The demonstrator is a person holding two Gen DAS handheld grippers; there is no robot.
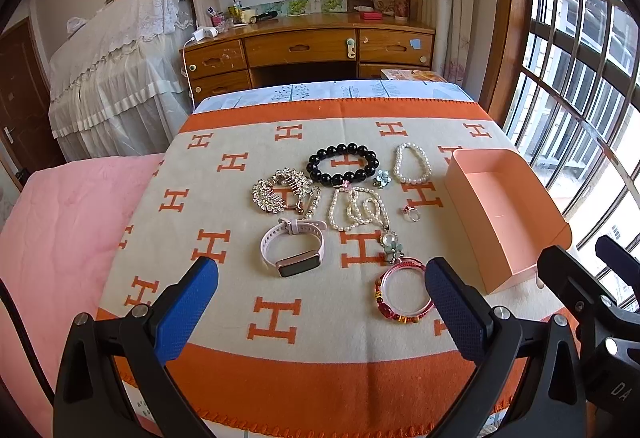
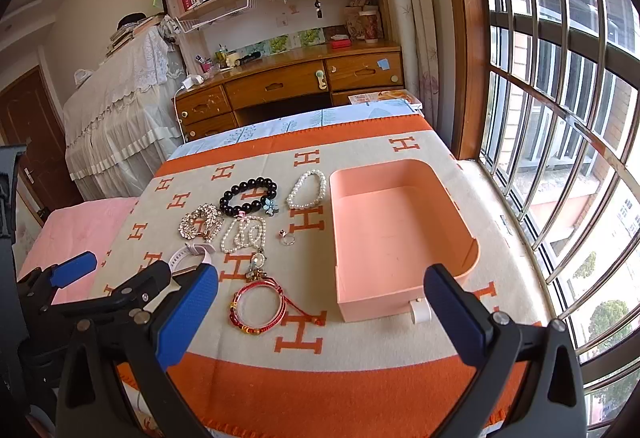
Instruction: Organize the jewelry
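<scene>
Several pieces lie on the H-patterned blanket (image 1: 320, 370): a black bead bracelet (image 1: 344, 149), a white pearl bracelet (image 1: 409, 146), a rhinestone hair comb (image 1: 276, 192), a pearl necklace (image 1: 354, 210), a small ring (image 1: 412, 215), a pink smart band (image 1: 298, 264) and a red bangle (image 1: 384, 304). An empty pink box (image 1: 508, 206) (image 2: 396, 234) stands to their right. My left gripper (image 1: 322, 302) hovers open over the near edge, with the smart band and bangle just ahead of its tips. My right gripper (image 2: 322, 312) is open too, between the bangle (image 2: 240, 312) and the box's front wall.
A wooden desk (image 1: 304, 46) with drawers stands beyond the blanket, under bookshelves. A barred window (image 1: 580, 78) runs along the right side. A pink sheet (image 1: 60, 238) borders the blanket on the left, and a lace-covered piece of furniture (image 1: 120, 70) stands further back.
</scene>
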